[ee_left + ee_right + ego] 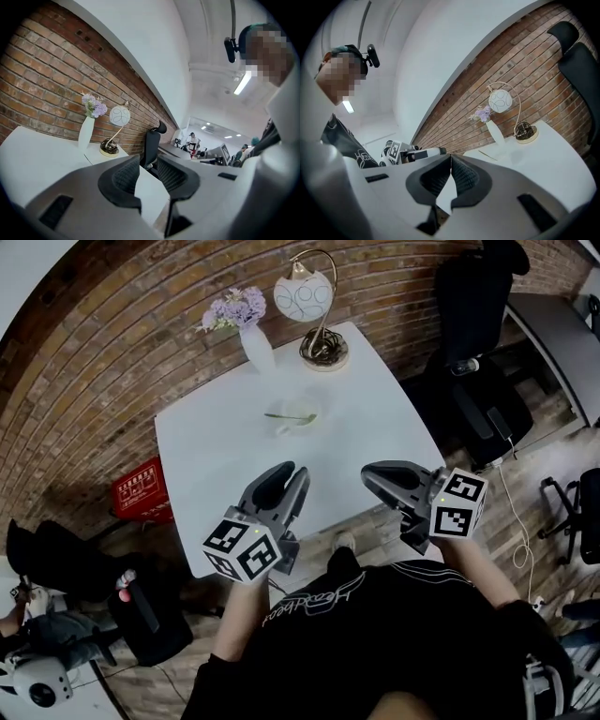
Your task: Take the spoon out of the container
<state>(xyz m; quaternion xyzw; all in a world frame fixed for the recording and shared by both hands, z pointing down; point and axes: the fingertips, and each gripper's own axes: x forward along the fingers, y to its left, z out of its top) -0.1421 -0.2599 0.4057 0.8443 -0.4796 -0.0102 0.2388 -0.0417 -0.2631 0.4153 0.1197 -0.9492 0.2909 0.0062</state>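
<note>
A clear glass container (317,405) stands on the white table (211,470), toward its far side. A thin greenish spoon (289,416) lies across it. Both grippers hover over the table's near edge, well short of the container. My left gripper (290,472) (147,161) is open, with a narrow gap between its ribbed pads and nothing in it. The right gripper (370,474) (451,158) is shut, its fingertips touching with nothing between them. Neither gripper view shows the spoon clearly.
A white vase of purple flowers (255,343) (86,132) and a lamp with a round shade (305,296) (119,115) stand at the table's far edge by the brick wall. A black office chair (473,329) is at the right, a red crate (141,488) at the left.
</note>
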